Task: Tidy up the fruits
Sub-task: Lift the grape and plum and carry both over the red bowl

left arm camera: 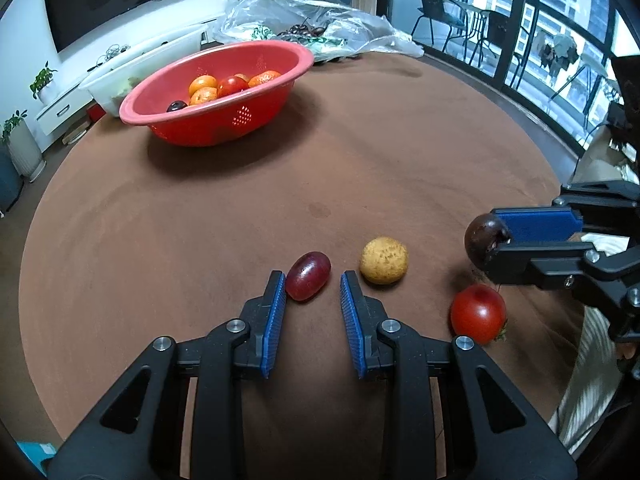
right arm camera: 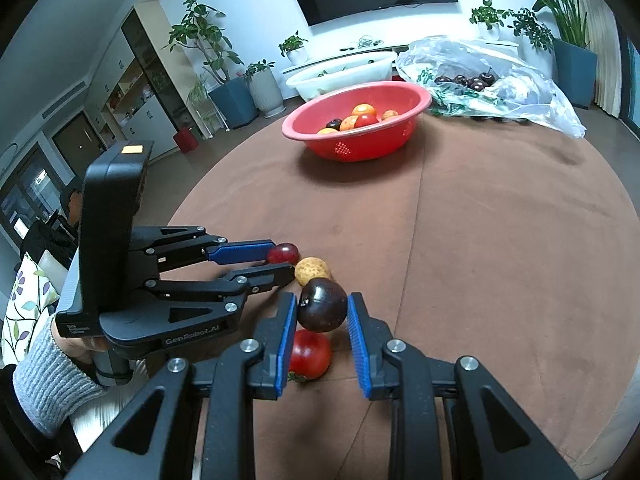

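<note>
My left gripper [left arm camera: 313,280] is open on the brown table, its blue pads on either side of a red grape [left arm camera: 308,275], touching it on the left side only. My right gripper [right arm camera: 322,307] is shut on a dark purple plum [right arm camera: 322,310] and holds it above the table; it also shows in the left wrist view [left arm camera: 486,240]. A speckled yellow fruit [left arm camera: 383,260] lies right of the grape. A red tomato [left arm camera: 478,313] lies under the plum. A red basket [left arm camera: 216,92] at the far left holds oranges, a tomato and a dark fruit.
A clear plastic bag [right arm camera: 492,80] with dark cherries lies behind the basket. A white tub [right arm camera: 340,74] stands behind the basket at the table's far edge. The table edge [left arm camera: 36,240] curves round on the left.
</note>
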Tool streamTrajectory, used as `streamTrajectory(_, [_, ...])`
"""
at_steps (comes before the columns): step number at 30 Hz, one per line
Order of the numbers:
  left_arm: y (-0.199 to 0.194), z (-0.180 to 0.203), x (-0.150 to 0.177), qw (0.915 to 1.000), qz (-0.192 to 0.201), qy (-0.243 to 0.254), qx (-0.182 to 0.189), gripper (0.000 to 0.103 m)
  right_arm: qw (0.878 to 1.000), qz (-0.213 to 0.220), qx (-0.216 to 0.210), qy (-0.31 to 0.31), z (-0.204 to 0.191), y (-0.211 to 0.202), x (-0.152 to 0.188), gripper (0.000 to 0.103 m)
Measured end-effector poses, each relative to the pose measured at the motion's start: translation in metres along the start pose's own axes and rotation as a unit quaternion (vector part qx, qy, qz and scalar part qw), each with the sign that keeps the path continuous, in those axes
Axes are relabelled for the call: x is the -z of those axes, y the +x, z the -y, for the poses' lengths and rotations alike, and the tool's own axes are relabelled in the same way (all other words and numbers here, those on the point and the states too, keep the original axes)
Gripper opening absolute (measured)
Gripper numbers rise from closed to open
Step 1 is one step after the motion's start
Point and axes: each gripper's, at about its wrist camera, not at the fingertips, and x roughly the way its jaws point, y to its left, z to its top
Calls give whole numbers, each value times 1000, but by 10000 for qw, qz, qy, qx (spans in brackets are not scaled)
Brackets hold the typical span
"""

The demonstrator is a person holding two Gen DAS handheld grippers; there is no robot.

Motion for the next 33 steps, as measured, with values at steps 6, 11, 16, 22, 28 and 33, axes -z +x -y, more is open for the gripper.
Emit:
streamTrajectory(6, [2,0,-2,10000,31,1,12,23,10000,12,2,36,2,0,0,29])
streamTrajectory(11, [0,-7,-2,9996,52,-211,169,20,10000,15,-15,79,2,-1,1,29])
streamTrajectory(16, [-3,-6,-1,9994,86,-219,254,20,9999,35,-31,113,3,-1,1,29])
streamTrajectory(22, [-9,-6,0,9991,166,-265,288,20,9999,59,-46,132,4,-2,-1,29])
streamTrajectory(28, [-18,-13,-3,9978,273,-451,395,20,9998,84,-106,155,5,-1,-4,29])
streamTrajectory(33, [-28,-23,-9,9961,394,-634,465,20,9998,113,-138,120,2,-1,-13,29])
